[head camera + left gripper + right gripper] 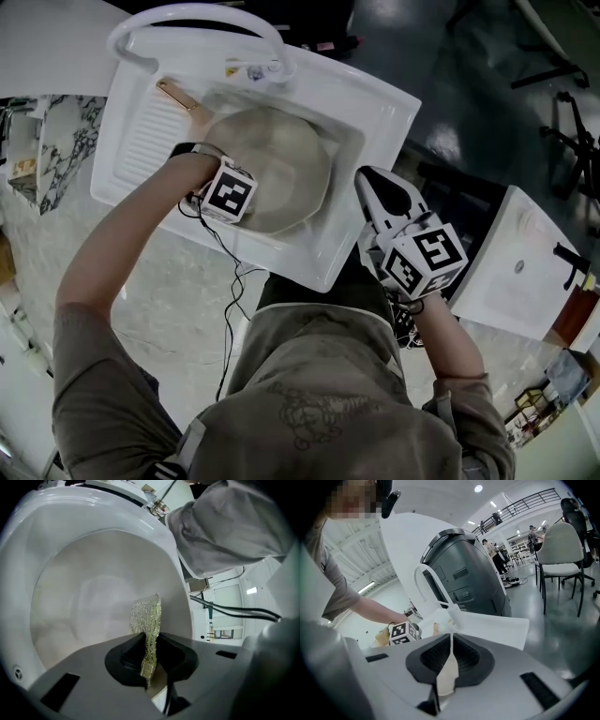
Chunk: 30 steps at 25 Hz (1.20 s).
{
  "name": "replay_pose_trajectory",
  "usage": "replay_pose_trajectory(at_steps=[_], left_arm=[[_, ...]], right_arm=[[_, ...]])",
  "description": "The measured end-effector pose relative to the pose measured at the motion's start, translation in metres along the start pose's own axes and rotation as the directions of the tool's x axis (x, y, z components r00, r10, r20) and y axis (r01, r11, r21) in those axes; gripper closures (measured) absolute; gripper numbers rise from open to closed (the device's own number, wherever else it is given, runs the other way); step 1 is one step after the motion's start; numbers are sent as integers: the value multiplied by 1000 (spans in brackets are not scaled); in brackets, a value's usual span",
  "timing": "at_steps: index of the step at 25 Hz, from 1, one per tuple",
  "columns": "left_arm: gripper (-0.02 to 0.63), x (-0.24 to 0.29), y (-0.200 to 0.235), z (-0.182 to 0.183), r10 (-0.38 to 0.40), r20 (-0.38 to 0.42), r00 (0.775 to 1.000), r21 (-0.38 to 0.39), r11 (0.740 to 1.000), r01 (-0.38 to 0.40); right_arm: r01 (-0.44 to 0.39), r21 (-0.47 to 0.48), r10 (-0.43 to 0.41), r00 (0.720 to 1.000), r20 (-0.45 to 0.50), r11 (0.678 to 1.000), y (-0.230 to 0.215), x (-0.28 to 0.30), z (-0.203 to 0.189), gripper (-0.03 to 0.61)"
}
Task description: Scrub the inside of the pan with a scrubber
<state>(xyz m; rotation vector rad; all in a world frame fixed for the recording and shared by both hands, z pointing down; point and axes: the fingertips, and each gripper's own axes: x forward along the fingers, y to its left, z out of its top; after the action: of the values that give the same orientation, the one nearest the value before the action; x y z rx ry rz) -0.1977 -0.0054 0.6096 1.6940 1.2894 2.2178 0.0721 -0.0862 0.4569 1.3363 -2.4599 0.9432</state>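
Now: scrubber in the pan, right gripper idle

Layout. White sink (375,103) with a looped faucet (197,23) at the back. The pan (281,159) lies in the basin, pale inside, handle (176,94) pointing to the far left corner.

Grippers. The left gripper (149,641) is down inside the pan, jaws pinched on the scrubber (147,613), a thin gold mesh pad standing edge-on between them. The pad's free end reaches toward the pan floor; whether it touches is not clear. The right gripper (380,187) hangs outside the sink, off its right front corner, jaws together with nothing in them.

Doing the step well (judgement).
- Tilt the left gripper so the pad's flat face, not its edge, meets the metal.
- Work in circles from the centre out to the wall.
- Nothing steadies the pan; the right gripper could brace the rim or the handle so that it does not slide.
- Keep the pinch firm: the mesh is limp and could pull out.

Count. Sink in use, one. Faucet, one. Pan, one. Grippers, two. Scrubber, one.
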Motion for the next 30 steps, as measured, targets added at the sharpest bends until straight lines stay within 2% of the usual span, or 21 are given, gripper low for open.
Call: replay_pose_trajectory(at_steps=[2, 4, 9, 12, 15, 18, 20, 22, 26, 30], left_arm=[[549, -2, 3, 10, 39, -16, 999, 35, 999, -38], [549, -2, 1, 20, 37, -9, 999, 39, 999, -37], [549, -6, -4, 55, -11, 79, 997, 6, 1000, 11], [549, -15, 8, 79, 31, 136, 990, 8, 999, -32], [549, -26, 19, 109, 78, 237, 968, 19, 996, -84], [548, -44, 43, 121, 221, 305, 926, -23, 974, -225], [549, -58, 56, 121, 325, 368, 871, -108, 946, -307], [549, -77, 64, 120, 417, 451, 789, -230, 909, -349], [549, -117, 62, 117, 579, 568, 585, -436, 815, -382], [549, -155, 52, 110, 716, 586, 379, -585, 698, -414]], right_arm=[[-5, -4, 5, 1000, -3, 1000, -2, 0, 1, 541], [-9, -6, 9, 1000, -4, 1000, -3, -1, 3, 541], [-20, -6, 20, 1000, -10, 1000, -6, -2, 5, 541], [-34, -7, 34, 999, -20, 999, -5, -2, 4, 541], [-50, -16, 50, 998, -35, 999, -3, -3, 2, 541], [-67, -28, 66, 997, -40, 997, -1, -3, 4, 541], [-76, -38, 74, 996, -39, 996, 0, -4, 7, 541], [-84, -51, 82, 996, -37, 995, 3, -5, 12, 541], [-88, -131, 86, 996, -22, 987, 12, -7, 28, 541], [-100, -185, 103, 995, 6, 978, 28, -10, 49, 541]])
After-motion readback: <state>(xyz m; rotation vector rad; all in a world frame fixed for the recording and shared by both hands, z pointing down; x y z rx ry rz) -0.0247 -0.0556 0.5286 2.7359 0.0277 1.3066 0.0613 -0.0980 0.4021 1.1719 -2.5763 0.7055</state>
